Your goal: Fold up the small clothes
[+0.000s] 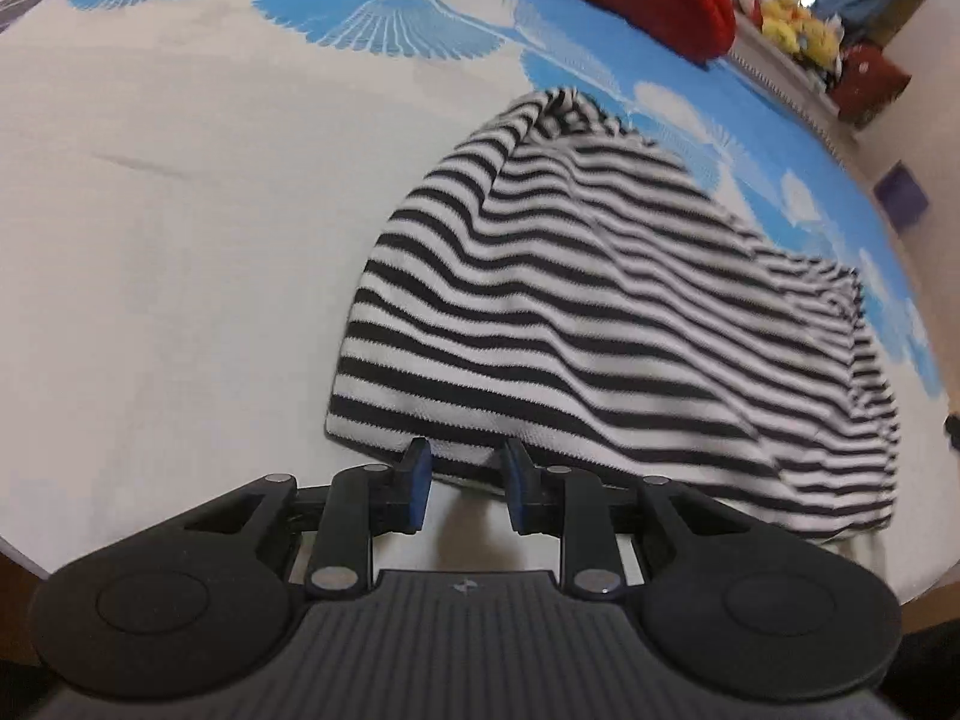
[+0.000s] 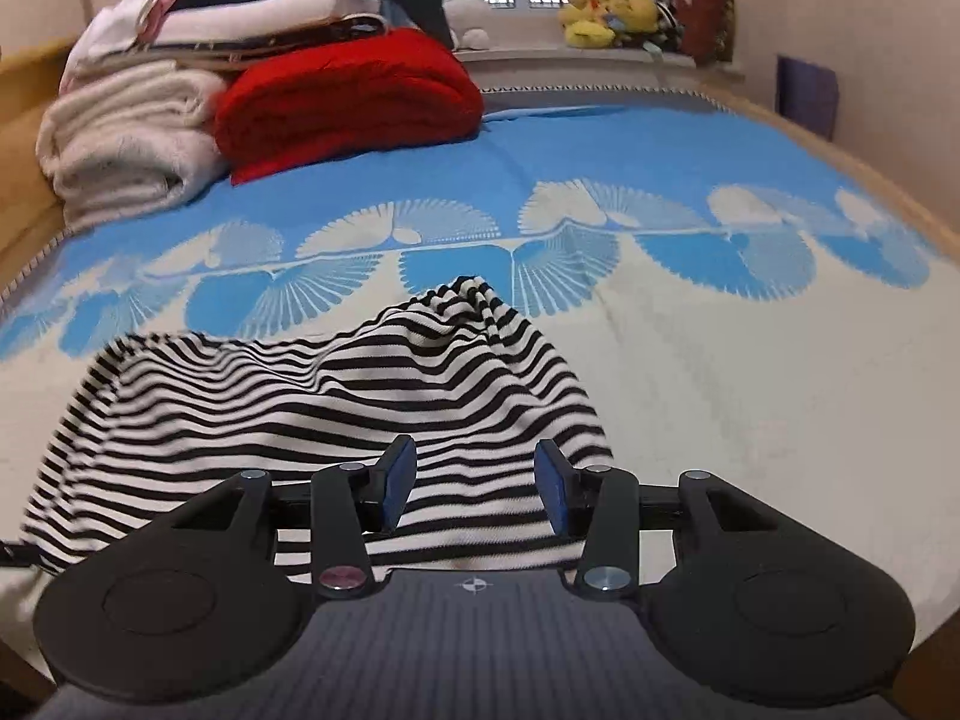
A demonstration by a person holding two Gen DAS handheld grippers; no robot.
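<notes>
Left gripper (image 1: 462, 480) & right gripper (image 2: 474, 483) spread at striped top's (image 1: 600, 312) 6 o'clock hem; I risk pinching bedspread (image 1: 180, 240) too.

The garment (image 1: 600, 312) has black-and-white stripes; the bed cover (image 2: 690, 348) is cream with blue fan shapes; the folded blanket (image 2: 348, 102) is red.

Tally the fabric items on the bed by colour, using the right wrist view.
Black-and-white striped: 1, the striped garment lying rumpled near both grippers.
Red: 1, the folded red blanket.
Cream or white: 2, the rolled cream blanket and the white folded stack above it; the stack's thin layers cannot be told apart.
Blue-and-white: 1, the bed cover underneath.
Total: 5
</notes>
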